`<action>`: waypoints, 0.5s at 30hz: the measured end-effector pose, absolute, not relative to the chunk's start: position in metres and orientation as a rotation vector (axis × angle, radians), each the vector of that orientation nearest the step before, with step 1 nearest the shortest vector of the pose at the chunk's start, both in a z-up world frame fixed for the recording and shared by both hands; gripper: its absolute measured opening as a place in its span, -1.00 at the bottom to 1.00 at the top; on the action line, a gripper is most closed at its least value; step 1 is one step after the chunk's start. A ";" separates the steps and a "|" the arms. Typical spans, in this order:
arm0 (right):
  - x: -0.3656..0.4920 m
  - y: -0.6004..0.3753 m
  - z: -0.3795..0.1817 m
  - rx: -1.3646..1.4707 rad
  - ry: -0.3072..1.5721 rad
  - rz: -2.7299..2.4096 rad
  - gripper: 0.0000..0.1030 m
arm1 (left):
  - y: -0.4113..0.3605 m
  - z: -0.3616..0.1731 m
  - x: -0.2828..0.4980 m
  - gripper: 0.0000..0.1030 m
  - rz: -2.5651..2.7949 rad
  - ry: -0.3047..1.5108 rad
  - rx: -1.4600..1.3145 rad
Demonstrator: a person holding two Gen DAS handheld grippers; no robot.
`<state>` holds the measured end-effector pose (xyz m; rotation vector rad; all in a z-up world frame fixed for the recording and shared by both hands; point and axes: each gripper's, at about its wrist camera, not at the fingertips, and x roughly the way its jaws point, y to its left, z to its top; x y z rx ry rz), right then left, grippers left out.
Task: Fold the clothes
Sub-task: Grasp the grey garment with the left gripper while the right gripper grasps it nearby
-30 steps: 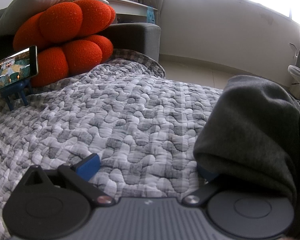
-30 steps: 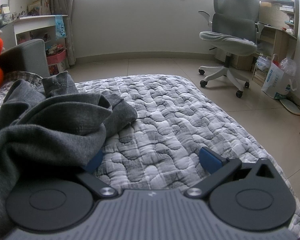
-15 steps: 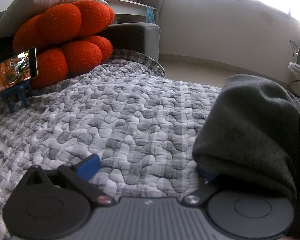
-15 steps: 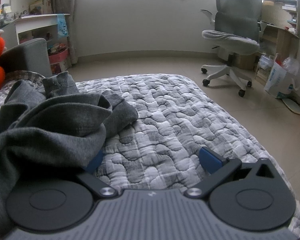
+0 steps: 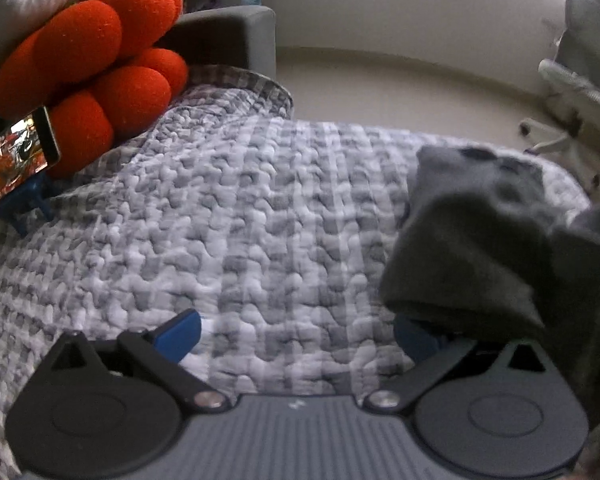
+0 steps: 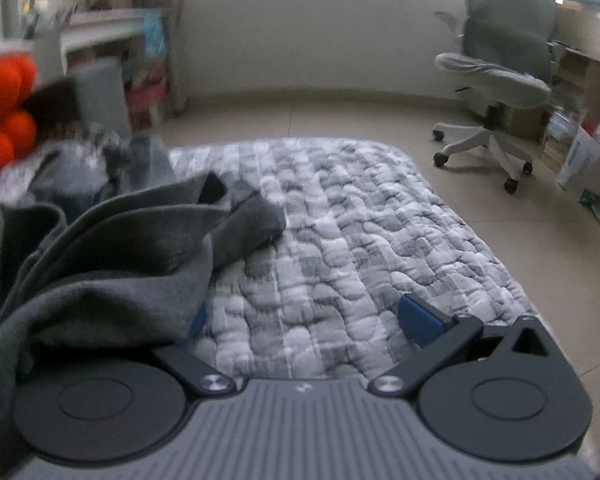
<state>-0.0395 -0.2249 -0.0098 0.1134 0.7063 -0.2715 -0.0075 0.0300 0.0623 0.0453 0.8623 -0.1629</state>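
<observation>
Both wrist views have swung and blurred since a second ago. The quilted bed cover (image 5: 240, 208) carries the grey garment (image 6: 112, 252) (bunched, draped over each inner finger). Left gripper (image 5: 296, 334) and right gripper (image 6: 300, 318) are spread wide, gripping nothing.

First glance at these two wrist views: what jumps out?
The bright orange knot cushion at the left, against the grey sofa arm, with a lit phone on a blue stand just below it. Then the crumpled grey garment on the grey checked quilt, draped over the inner finger of each open gripper, left gripper and right gripper. A grey office chair stands on the floor beyond.
</observation>
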 end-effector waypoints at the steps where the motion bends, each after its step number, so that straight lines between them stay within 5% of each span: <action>1: -0.037 -0.228 -0.004 0.123 0.758 -0.269 1.00 | 0.035 0.066 -0.006 0.99 -0.181 0.858 0.014; 5: -0.026 -0.245 0.045 0.236 0.896 -0.282 1.00 | 0.058 0.081 -0.001 0.99 -0.255 0.838 -0.113; 10: -0.013 -0.233 0.126 0.317 0.809 -0.160 1.00 | 0.069 0.095 -0.001 0.99 -0.319 0.808 -0.209; 15: 0.012 -0.207 0.135 0.389 0.773 -0.098 1.00 | 0.065 0.089 0.012 0.99 -0.336 0.840 -0.241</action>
